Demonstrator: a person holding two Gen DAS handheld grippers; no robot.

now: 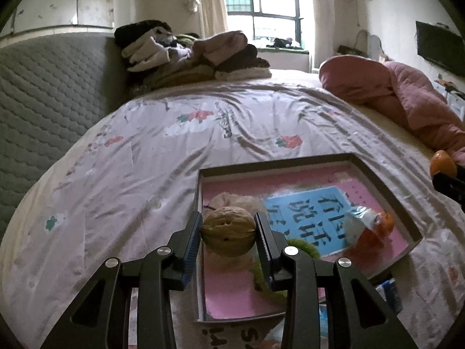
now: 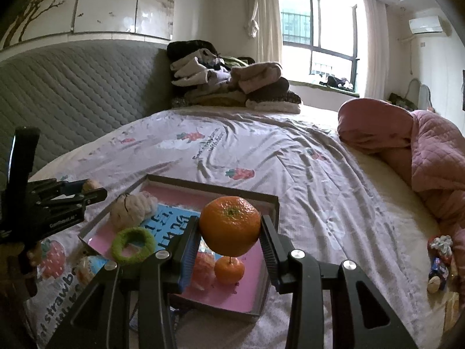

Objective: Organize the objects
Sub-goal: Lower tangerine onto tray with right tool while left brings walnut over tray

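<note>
Wrinkled tan walnut [image 1: 228, 231]; glossy orange tangerine [image 2: 229, 226], green stem scar.

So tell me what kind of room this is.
A bedroom, most likely in a home: a bed with a strawberry-print cover and a quilted grey headboard, folded clothes piled at its head, and a curtained window behind.

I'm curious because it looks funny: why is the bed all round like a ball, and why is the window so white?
Left wrist view: the fisheye lens bends the bed into a dome; the window is blown out by daylight, and the walnut in the tongs looks sharp. Right wrist view: the same curving, dark corners, and the orange is clear.
</note>
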